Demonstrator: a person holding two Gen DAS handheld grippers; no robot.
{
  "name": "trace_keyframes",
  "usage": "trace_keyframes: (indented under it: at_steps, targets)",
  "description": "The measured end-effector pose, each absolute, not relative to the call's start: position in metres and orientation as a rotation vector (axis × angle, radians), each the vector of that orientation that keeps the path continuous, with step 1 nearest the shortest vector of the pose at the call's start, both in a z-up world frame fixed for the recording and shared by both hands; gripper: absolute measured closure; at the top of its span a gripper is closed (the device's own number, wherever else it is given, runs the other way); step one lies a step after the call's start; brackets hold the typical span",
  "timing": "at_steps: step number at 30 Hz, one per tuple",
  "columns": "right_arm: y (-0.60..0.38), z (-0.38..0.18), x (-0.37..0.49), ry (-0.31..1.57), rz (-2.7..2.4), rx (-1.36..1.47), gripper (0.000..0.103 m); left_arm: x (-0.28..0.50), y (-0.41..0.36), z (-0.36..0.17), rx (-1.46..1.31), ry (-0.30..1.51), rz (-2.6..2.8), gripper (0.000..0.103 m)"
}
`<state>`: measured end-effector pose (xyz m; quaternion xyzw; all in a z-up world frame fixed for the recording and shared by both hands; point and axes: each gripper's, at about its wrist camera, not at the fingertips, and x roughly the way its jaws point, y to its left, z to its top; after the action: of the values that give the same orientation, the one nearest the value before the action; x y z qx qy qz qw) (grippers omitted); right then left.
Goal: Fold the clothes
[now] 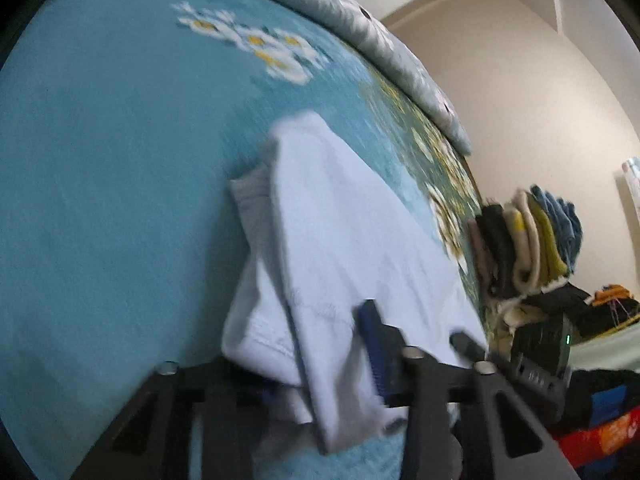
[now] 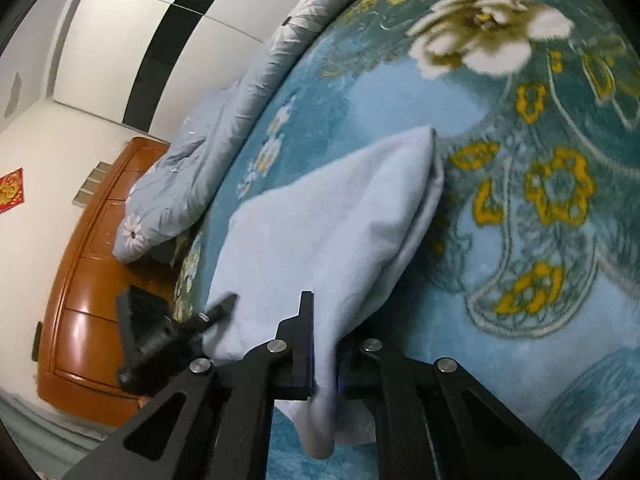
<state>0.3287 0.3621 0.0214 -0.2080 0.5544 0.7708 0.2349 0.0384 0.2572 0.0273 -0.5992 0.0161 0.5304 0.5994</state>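
A pale blue garment (image 1: 344, 240) lies partly folded on a teal flowered blanket (image 1: 100, 160). My left gripper (image 1: 332, 376) is shut on the garment's near edge; the cloth drapes over the jaws. In the right wrist view the same garment (image 2: 336, 216) stretches away from my right gripper (image 2: 324, 364), which is shut on its near edge, with cloth hanging down between the fingers. The other gripper shows in each view: the right one at the left view's right side (image 1: 468, 344), the left one at the right view's left side (image 2: 216, 312).
A stack of folded clothes (image 1: 532, 240) stands at the blanket's right edge, with dark items (image 1: 572, 312) beside it. A grey-blue quilt (image 2: 208, 152) lies along the far edge of the bed. A wooden headboard (image 2: 84, 280) is at the left.
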Motion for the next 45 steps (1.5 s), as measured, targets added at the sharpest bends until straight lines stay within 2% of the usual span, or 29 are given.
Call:
trace_keyframes:
  at_steps: [6, 9, 11, 12, 14, 16, 18, 20, 21, 22, 25, 29, 35, 39, 45]
  targets:
    - [0.387, 0.056, 0.357, 1.352, 2.145, -0.584, 0.096, 0.076, 0.250, 0.036, -1.353, 0.107, 1.171, 0.075]
    - [0.392, 0.047, 0.358, 1.343, 2.128, -0.665, 0.096, 0.081, 0.250, 0.037, -1.349, 0.130, 1.205, 0.073]
    - [0.390, 0.037, 0.354, 1.329, 2.113, -0.715, 0.096, 0.077, 0.252, 0.034, -1.380, 0.107, 1.216, 0.069]
    - [0.390, 0.031, 0.355, 1.347, 2.109, -0.711, 0.094, 0.075, 0.253, 0.032, -1.389, 0.107, 1.227, 0.060]
    - [0.390, 0.022, 0.357, 1.388, 2.101, -0.691, 0.093, 0.076, 0.254, 0.028, -1.396, 0.104, 1.229, 0.058]
    - [0.393, 0.017, 0.361, 1.415, 2.097, -0.666, 0.093, 0.079, 0.257, 0.027, -1.395, 0.105, 1.231, 0.049]
    - [0.395, 0.014, 0.362, 1.447, 2.092, -0.657, 0.093, 0.082, 0.261, 0.028, -1.383, 0.110, 1.233, 0.047]
    - [0.396, 0.012, 0.365, 1.478, 2.084, -0.644, 0.093, 0.084, 0.263, 0.030, -1.375, 0.128, 1.250, 0.050]
    - [0.396, 0.013, 0.367, 1.493, 2.081, -0.630, 0.093, 0.086, 0.263, 0.031, -1.370, 0.141, 1.263, 0.061]
    - [0.396, 0.014, 0.369, 1.507, 2.078, -0.615, 0.094, 0.088, 0.263, 0.034, -1.362, 0.148, 1.271, 0.079]
    - [0.395, 0.027, 0.374, 1.496, 2.095, -0.581, 0.096, 0.093, 0.262, 0.043, -1.346, 0.137, 1.268, 0.084]
    - [0.392, 0.051, 0.382, 1.412, 2.141, -0.577, 0.096, 0.107, 0.270, 0.065, -1.307, 0.176, 1.239, 0.086]
    - [0.396, 0.108, 0.424, 1.228, 2.199, -0.570, 0.096, 0.153, 0.293, 0.133, -1.126, 0.177, 1.173, 0.086]
    - [0.409, 0.177, 0.462, 1.077, 2.233, -0.496, 0.096, 0.188, 0.319, 0.191, -0.970, 0.182, 1.128, 0.086]
    - [0.434, 0.304, 0.505, 0.706, 2.223, -0.443, 0.096, 0.240, 0.378, 0.305, -0.729, 0.143, 1.065, 0.086]
